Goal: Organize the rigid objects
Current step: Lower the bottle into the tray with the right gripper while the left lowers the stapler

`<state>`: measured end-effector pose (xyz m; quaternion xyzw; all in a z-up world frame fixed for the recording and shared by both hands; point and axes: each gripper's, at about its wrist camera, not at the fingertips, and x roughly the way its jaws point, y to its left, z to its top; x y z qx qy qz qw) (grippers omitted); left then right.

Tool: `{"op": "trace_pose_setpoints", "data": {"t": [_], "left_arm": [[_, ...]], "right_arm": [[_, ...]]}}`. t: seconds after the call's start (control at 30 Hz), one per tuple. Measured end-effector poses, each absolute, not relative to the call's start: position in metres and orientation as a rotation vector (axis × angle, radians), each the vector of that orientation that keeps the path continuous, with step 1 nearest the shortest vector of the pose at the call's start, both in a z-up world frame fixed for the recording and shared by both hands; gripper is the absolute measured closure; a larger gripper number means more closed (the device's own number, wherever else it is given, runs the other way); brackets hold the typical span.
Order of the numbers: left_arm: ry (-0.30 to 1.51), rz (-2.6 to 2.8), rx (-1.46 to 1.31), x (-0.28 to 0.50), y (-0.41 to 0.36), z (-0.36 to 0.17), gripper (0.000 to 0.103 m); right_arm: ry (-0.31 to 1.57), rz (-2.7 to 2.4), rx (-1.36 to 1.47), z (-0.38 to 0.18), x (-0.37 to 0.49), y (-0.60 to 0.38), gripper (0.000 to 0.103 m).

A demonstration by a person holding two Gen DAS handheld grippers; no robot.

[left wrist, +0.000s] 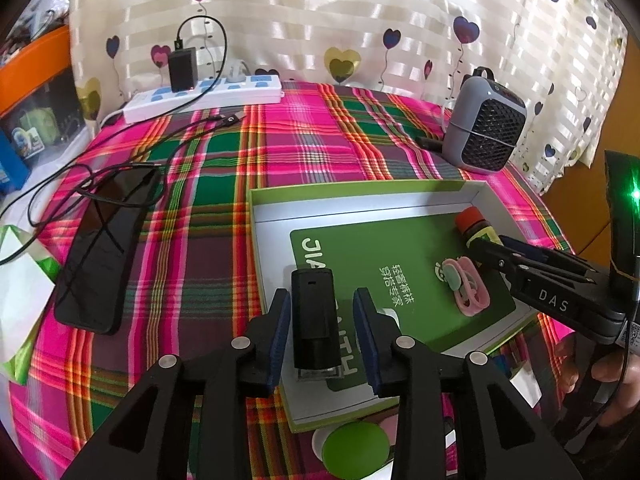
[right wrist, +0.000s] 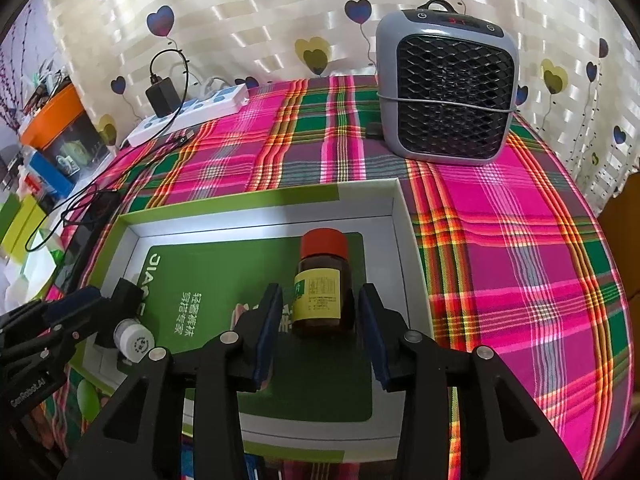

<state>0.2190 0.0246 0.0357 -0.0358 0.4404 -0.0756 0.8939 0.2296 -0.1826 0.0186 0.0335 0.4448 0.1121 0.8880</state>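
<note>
Left gripper half open, pads clear of black stick lying low centre in box. Right gripper likewise open astride bottle, lying mid-frame on green card. My worry: round bottle rolls toward box wall once I withdraw; pad snags stick on lift-out.

Green round lid sits half hidden behind the left gripper's fingers. Bottle label's print is way too tiny to read, and its base is blocked. Phone is mostly cut off behind the box wall.
</note>
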Motion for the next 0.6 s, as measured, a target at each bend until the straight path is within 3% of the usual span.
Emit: {"op": "trace_pose_setpoints", "data": {"t": [0.13,0.27,0.6], "left_arm": [[0.909,-0.151,-0.065,0.214,0.023,0.036,0.071],[0.901,-0.148,-0.055,0.209,0.022,0.037,0.071],[0.878,-0.137,-0.073,0.187,0.023,0.042,0.071]], "right_arm": [[0.911,0.226,0.066,0.020,0.225,-0.183,0.061],[0.900,0.223,0.072,0.022,0.219,-0.185,0.053],[0.846,0.204,0.053,0.033,0.193,-0.189,0.053]]}}
